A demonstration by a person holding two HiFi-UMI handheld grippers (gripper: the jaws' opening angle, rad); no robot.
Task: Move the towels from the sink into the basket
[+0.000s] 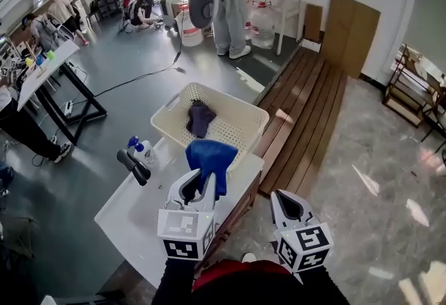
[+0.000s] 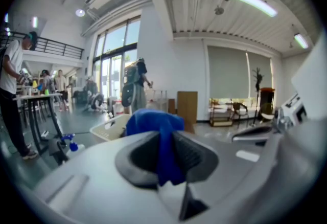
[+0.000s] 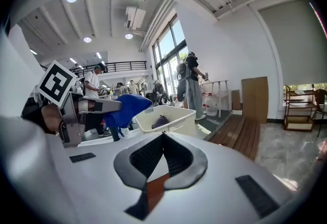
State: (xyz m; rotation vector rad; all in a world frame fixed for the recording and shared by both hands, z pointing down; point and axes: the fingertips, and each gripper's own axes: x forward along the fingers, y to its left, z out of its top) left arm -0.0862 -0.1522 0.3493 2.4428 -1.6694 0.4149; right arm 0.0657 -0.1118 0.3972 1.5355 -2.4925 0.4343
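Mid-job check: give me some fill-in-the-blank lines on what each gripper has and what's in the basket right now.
The left gripper is shut on a ____ towel.
The right gripper has its jaws together, with ____ between them.
The basket holds ____ dark towel.
Missing words: blue; nothing; one.

A white flat counter (image 1: 132, 216) lies lower left in the head view; a cream perforated plastic basket (image 1: 171, 131) stands on its upper end, a blue-topped spray bottle (image 1: 141, 150) and black tap (image 1: 134, 166) near its left edge
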